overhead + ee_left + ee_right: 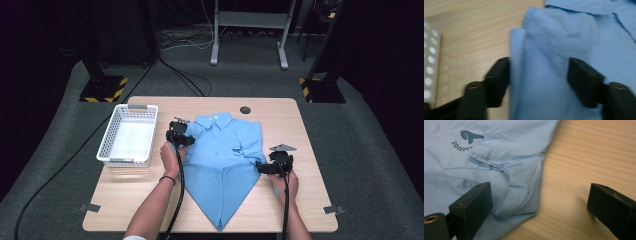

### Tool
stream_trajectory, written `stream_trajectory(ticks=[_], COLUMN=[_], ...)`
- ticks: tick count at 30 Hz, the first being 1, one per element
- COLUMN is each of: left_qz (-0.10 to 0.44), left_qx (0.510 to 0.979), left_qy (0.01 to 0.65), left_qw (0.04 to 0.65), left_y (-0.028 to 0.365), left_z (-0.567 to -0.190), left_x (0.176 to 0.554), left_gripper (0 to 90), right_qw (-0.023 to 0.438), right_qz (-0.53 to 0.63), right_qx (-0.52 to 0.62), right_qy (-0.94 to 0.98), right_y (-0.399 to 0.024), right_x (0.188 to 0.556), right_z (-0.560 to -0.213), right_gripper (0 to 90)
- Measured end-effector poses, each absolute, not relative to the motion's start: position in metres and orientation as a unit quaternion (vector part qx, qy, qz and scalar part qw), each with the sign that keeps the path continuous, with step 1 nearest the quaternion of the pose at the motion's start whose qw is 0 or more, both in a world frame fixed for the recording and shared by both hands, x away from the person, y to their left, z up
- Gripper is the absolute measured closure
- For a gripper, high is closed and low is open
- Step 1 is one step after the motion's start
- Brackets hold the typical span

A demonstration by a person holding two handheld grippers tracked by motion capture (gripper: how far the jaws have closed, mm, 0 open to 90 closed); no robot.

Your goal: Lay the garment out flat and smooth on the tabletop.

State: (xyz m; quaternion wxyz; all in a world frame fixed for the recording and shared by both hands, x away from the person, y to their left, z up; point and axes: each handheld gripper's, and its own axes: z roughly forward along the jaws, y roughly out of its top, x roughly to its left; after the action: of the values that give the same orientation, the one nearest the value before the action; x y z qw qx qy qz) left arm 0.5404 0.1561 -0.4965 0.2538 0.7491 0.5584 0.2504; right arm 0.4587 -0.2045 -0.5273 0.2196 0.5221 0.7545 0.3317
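From my seat, the white perforated plastic basket (128, 135) sits at the table's left side, a strip of bare light wooden table (150, 200) between it and the light blue short-sleeved cotton shirt (225, 150) — spread collar-up in the middle, its hem folded to a point near the front edge. My left gripper (178, 136) stands over the shirt's left folded edge, jaws parted with the cloth lying slack between them, nothing pinched. My right gripper (263, 167) sits at the shirt's right edge below the sleeve, jaws wide — one over fabric, the other over bare wood, gripping nothing. Open tabletop runs right of it.
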Motion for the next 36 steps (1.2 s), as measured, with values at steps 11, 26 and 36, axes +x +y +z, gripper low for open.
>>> stream_trajectory(ticks=[11,26,36], left_qz=[0.213,0.193,0.204], left_qx=[0.79,0.785,0.777], left_qy=[0.497,0.501,0.498], left_qw=[0.288,0.308,0.328], left_y=[0.137,0.149,0.141], left_z=[-0.494,-0.525,-0.529], left_x=[0.479,0.44,0.454], left_gripper=[4.7,0.0,0.0], right_qw=[0.223,0.231,0.234], right_qz=[0.33,0.325,0.322], right_qx=[0.529,0.53,0.538], right_qy=[0.749,0.748,0.743], right_y=[-0.205,-0.205,-0.21], right_x=[0.457,0.456,0.455], right_z=[-0.527,-0.527,-0.527], right_gripper=[5.0,4.8,4.8])
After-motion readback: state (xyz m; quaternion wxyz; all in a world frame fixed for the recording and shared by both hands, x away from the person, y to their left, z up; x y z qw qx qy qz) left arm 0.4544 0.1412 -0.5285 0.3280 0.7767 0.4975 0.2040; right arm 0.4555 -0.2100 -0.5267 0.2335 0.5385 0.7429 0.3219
